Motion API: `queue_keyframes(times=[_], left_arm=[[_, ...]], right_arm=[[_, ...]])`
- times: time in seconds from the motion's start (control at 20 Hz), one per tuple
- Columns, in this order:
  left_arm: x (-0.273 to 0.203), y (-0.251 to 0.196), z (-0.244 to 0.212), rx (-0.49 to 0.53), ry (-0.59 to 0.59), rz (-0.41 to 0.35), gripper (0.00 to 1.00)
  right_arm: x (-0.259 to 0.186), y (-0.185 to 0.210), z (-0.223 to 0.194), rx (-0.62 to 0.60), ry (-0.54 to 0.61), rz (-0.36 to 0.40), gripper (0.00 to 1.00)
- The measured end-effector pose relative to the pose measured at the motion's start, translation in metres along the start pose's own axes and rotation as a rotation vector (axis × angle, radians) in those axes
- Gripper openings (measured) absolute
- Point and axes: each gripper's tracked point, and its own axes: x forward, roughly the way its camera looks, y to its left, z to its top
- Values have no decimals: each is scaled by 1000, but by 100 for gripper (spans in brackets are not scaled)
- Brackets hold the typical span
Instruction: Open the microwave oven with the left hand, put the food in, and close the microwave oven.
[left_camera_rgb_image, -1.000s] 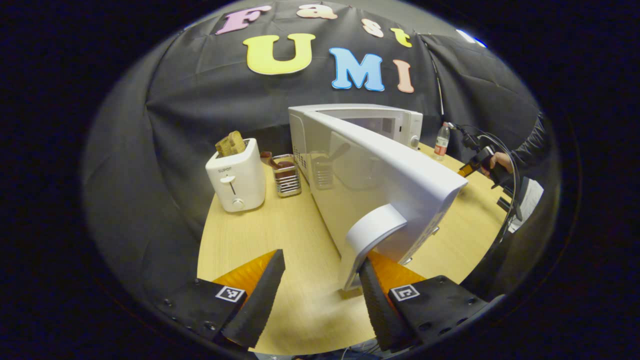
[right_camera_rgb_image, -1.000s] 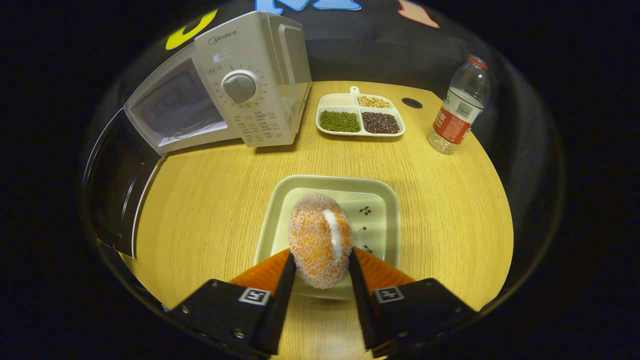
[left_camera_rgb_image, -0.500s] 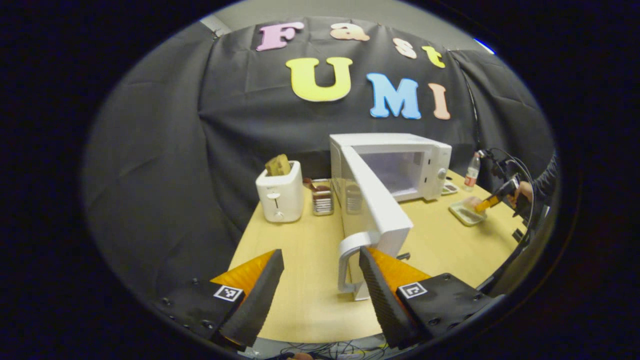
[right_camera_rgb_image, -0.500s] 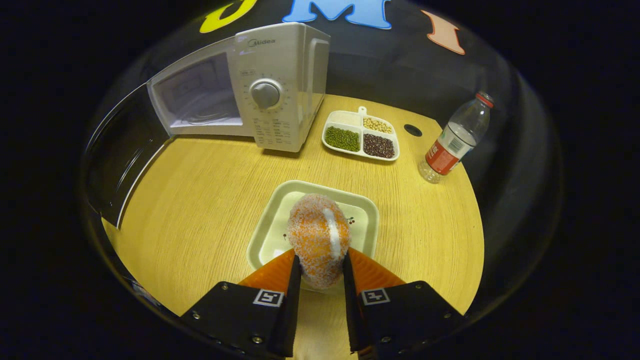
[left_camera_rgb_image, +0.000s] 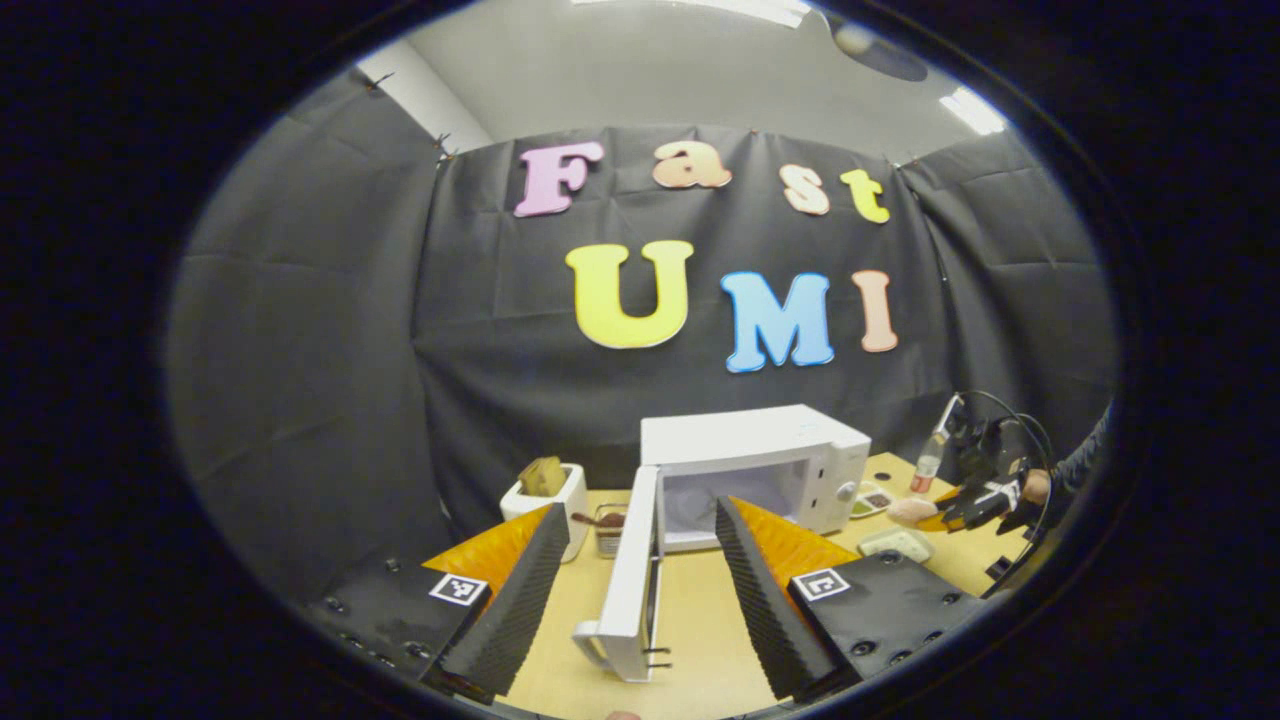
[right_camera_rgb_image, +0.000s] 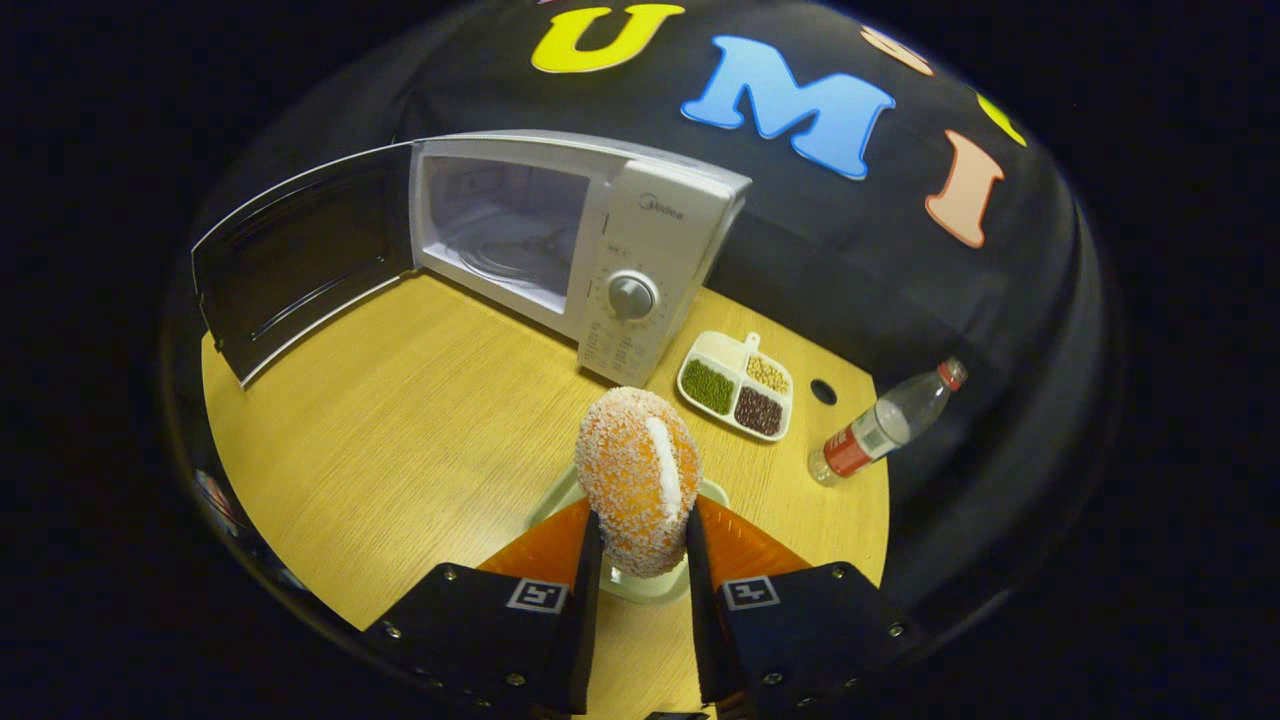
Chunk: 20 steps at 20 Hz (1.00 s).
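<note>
The white microwave (left_camera_rgb_image: 750, 450) stands on the wooden table with its door (left_camera_rgb_image: 635, 580) swung wide open, and the cavity (right_camera_rgb_image: 505, 235) has nothing in it. My left gripper (left_camera_rgb_image: 638, 508) is open, high and well back from the door's handle (left_camera_rgb_image: 590, 635), touching nothing. My right gripper (right_camera_rgb_image: 641, 520) is shut on the food, an orange sugar-coated bun (right_camera_rgb_image: 640, 480) with a white stripe. It holds the bun in the air above the pale square plate (right_camera_rgb_image: 715, 492), to the right of and in front of the microwave. The left gripper view has the right gripper (left_camera_rgb_image: 975, 505) with the bun (left_camera_rgb_image: 910, 512) at the far right.
A divided tray of beans (right_camera_rgb_image: 735, 385) and a water bottle (right_camera_rgb_image: 880, 425) sit to the right of the microwave. A white toaster (left_camera_rgb_image: 545, 495) with bread and a small wire holder (left_camera_rgb_image: 608, 525) stand left of it. Bare table (right_camera_rgb_image: 400, 440) lies before the cavity.
My left gripper let go of the door handle and drew back and up, leaving the door wide open. My right gripper lifted the bun off the plate.
</note>
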Motion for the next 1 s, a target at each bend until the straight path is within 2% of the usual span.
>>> queue_keyframes(times=[0.25,0.4,0.55,0.65,0.75,1.0], left_arm=[[16,-53,78,-102,-159,-95,95],[14,-43,96,-105,-186,-65,100],[3,-20,117,-93,-195,-11,99],[-5,-11,130,-90,-213,0,97],[-10,1,128,-76,-203,30,95],[-17,16,121,-90,-166,84,96]], right_arm=[[-14,15,45,-164,-122,-48,41],[-17,31,71,-224,-182,-48,41],[-12,46,101,-291,-242,-44,42],[-3,58,118,-334,-269,-40,42],[7,69,132,-359,-284,-30,41],[43,72,170,-496,-319,-107,41]])
